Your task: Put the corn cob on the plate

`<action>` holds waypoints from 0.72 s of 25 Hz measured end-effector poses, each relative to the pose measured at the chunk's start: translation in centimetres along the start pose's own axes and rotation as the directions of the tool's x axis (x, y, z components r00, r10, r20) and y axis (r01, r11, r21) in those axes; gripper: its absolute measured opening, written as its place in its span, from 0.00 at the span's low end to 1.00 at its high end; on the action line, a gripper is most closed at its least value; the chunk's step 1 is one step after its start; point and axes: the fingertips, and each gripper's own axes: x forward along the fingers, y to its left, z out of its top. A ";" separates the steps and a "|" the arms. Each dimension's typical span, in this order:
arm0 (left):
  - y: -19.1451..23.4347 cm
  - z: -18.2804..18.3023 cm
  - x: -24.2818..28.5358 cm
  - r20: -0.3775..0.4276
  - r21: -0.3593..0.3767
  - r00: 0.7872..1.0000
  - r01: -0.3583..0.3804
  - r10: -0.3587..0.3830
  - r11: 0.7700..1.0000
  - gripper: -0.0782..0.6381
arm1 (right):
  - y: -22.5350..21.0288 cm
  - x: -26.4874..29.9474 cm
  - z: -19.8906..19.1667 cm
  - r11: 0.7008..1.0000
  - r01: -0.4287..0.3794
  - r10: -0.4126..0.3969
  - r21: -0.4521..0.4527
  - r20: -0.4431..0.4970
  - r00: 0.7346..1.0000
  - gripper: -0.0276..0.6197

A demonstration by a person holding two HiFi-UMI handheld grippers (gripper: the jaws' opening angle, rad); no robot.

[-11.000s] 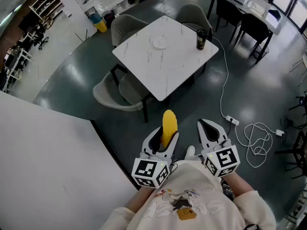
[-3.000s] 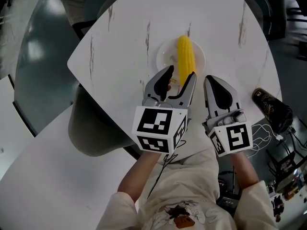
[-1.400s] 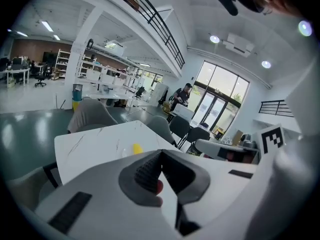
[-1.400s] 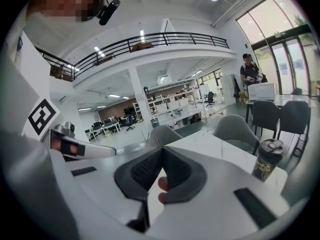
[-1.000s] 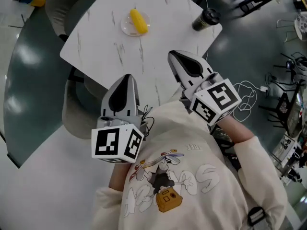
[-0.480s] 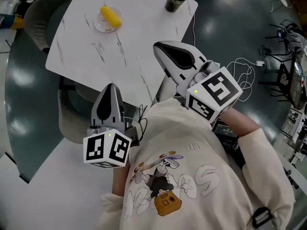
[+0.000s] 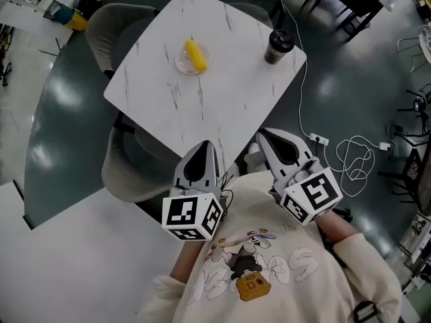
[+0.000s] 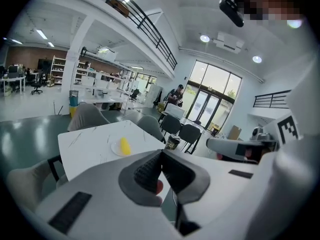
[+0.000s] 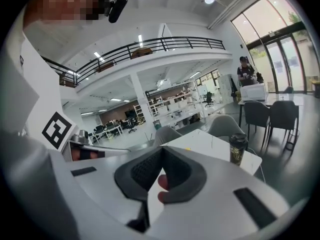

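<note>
The yellow corn cob (image 7: 195,55) lies on a small clear plate (image 7: 182,65) on the white marble table (image 7: 222,93); the left gripper view shows the cob (image 8: 124,145) far ahead too. My left gripper (image 7: 205,145) is shut and empty, held close to the person's chest, short of the table's near edge. My right gripper (image 7: 264,135) is beside it, also shut with nothing in it. In the gripper views, the left gripper (image 8: 161,153) and the right gripper (image 9: 162,150) both show pads meeting.
A dark lidded cup (image 7: 277,46) stands near the table's right corner. Grey chairs (image 7: 124,27) (image 7: 131,170) surround the table. A white cable and power strip (image 7: 357,161) lie on the dark floor at right. A white surface (image 7: 60,254) fills the lower left.
The corn stays on the plate. Both grippers have moved back from the table and now sit closer together in front of the person's chest; the table has shifted in view.
</note>
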 end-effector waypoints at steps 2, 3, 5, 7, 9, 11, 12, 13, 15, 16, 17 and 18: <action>-1.4 -0.3 0.5 0.009 0.013 1.000 -0.007 0.006 1.000 0.12 | -0.6 -1.1 -0.5 1.000 -0.007 0.007 0.001 0.004 1.000 0.05; -1.7 -0.6 0.6 0.014 0.015 1.000 -0.011 0.011 1.000 0.12 | -0.7 -1.4 -0.8 1.000 -0.009 0.009 0.004 0.007 1.000 0.05; -1.6 -1.0 0.4 0.007 0.006 1.000 -0.014 0.014 1.000 0.12 | -0.2 -1.4 -1.3 1.000 -0.006 0.006 0.015 0.010 1.000 0.05; -0.9 -1.2 0.0 -0.013 -0.017 1.000 -0.014 0.013 1.000 0.12 | 0.8 -0.9 -1.5 1.000 -0.004 0.004 0.028 0.001 1.000 0.05; -0.5 -1.0 -0.3 -0.025 -0.031 1.000 -0.019 0.018 0.999 0.12 | 1.6 -0.4 -1.2 0.999 -0.019 0.020 0.031 -0.013 1.000 0.05; -0.9 -0.8 -0.3 -0.023 -0.029 0.999 -0.032 0.031 0.999 0.12 | 1.4 -0.4 -1.1 0.999 -0.037 0.038 0.022 -0.016 0.999 0.05; -1.1 -1.0 -0.1 -0.018 -0.027 0.999 -0.041 0.040 0.999 0.12 | 1.1 -0.5 -1.1 0.999 -0.044 0.044 0.012 -0.013 0.999 0.05; -1.3 -1.2 0.0 -0.010 -0.025 0.999 -0.050 0.050 0.998 0.12 | 0.9 -0.7 -1.3 0.999 -0.050 0.050 0.001 -0.010 0.999 0.05; -1.1 -1.3 0.0 0.002 -0.019 0.998 -0.061 0.061 0.998 0.12 | 1.2 -0.7 -1.6 0.998 -0.056 0.055 -0.019 -0.006 0.998 0.05; -0.7 -1.0 -0.2 0.002 -0.017 0.998 -0.061 0.061 0.998 0.12 | 1.7 -0.5 -1.4 0.998 -0.055 0.055 -0.024 -0.007 0.998 0.05; -0.2 -0.6 -0.5 -0.002 -0.017 0.998 -0.059 0.059 0.998 0.12 | 2.3 -0.1 -1.2 0.998 -0.053 0.053 -0.025 -0.009 0.999 0.05; 0.3 -0.1 -0.9 -0.007 -0.018 0.998 -0.055 0.055 0.998 0.12 | 3.0 0.2 -0.9 0.999 -0.049 0.049 -0.023 -0.014 0.999 0.05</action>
